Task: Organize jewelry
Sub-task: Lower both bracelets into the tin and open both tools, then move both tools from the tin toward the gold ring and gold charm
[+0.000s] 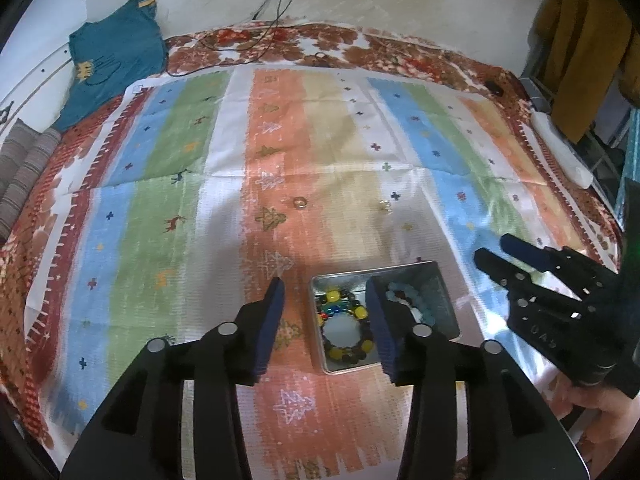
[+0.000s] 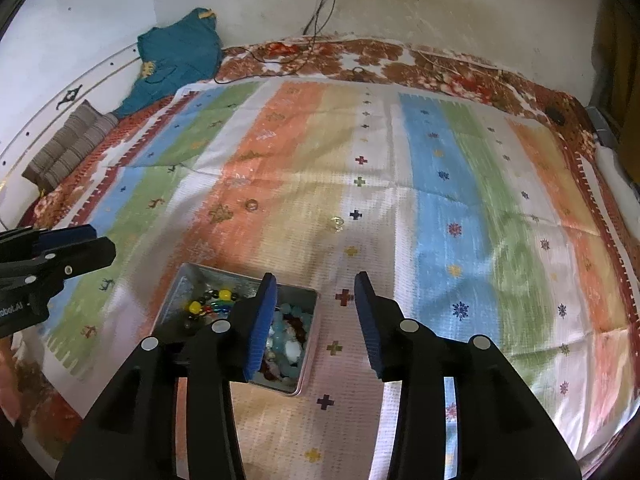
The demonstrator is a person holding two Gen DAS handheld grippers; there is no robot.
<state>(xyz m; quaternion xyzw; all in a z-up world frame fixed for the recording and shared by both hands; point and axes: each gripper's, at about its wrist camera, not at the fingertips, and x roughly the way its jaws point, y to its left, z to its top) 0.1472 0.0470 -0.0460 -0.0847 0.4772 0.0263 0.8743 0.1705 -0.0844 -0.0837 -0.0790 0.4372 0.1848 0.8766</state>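
Observation:
A small metal tin point(image 1: 440, 280) point(image 2: 176, 292) sits on the striped cloth and holds a yellow-and-dark bead bracelet point(image 1: 346, 350) point(image 2: 212, 304) and a pale blue-and-white bead bracelet point(image 1: 412, 300) point(image 2: 288, 340). Two small rings lie on the cloth farther off: one point(image 1: 299, 202) point(image 2: 251, 205) on the orange stripe, one point(image 1: 385, 205) point(image 2: 337, 223) on the beige stripe. My left gripper point(image 1: 326, 284) is open and empty above the tin's left side. My right gripper point(image 2: 316, 280) is open and empty just right of the tin; it also shows in the left wrist view point(image 1: 494, 250).
The striped cloth point(image 2: 460, 200) covers a bed with a red floral sheet point(image 1: 280, 40). A teal garment point(image 1: 116, 60) and a striped pillow point(image 2: 68, 148) lie at the far left by the wall. Black cables point(image 1: 264, 32) hang at the back. A white object point(image 1: 560, 148) lies at the right edge.

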